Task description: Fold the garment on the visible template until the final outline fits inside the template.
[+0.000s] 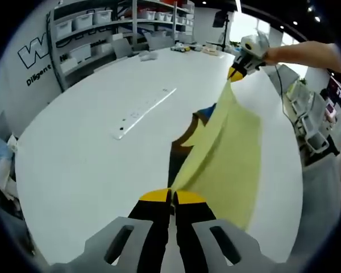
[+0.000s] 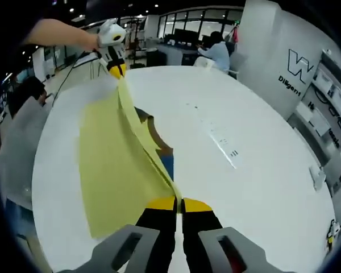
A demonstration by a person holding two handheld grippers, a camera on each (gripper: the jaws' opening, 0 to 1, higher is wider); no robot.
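A pale yellow garment [image 1: 230, 156] is held up taut above the white table [image 1: 91, 153], stretched between both grippers. In the left gripper view my left gripper [image 1: 171, 196] is shut on one corner of the cloth, and the right gripper [image 1: 236, 73] pinches the far corner. The right gripper view has my right gripper [image 2: 178, 203] shut on the yellow garment [image 2: 111, 170], with the left gripper [image 2: 117, 69] gripping the far end. Under the lifted cloth lies a dark template [image 1: 179, 153], brown and blue [image 2: 165, 153], mostly hidden.
A long white strip with dark dots [image 1: 142, 111] lies on the table beyond the cloth. Shelves with bins [image 1: 91, 34] stand behind the table. A seated person [image 2: 216, 51] is at the far side, and chairs and desks [image 1: 312, 125] line the edge.
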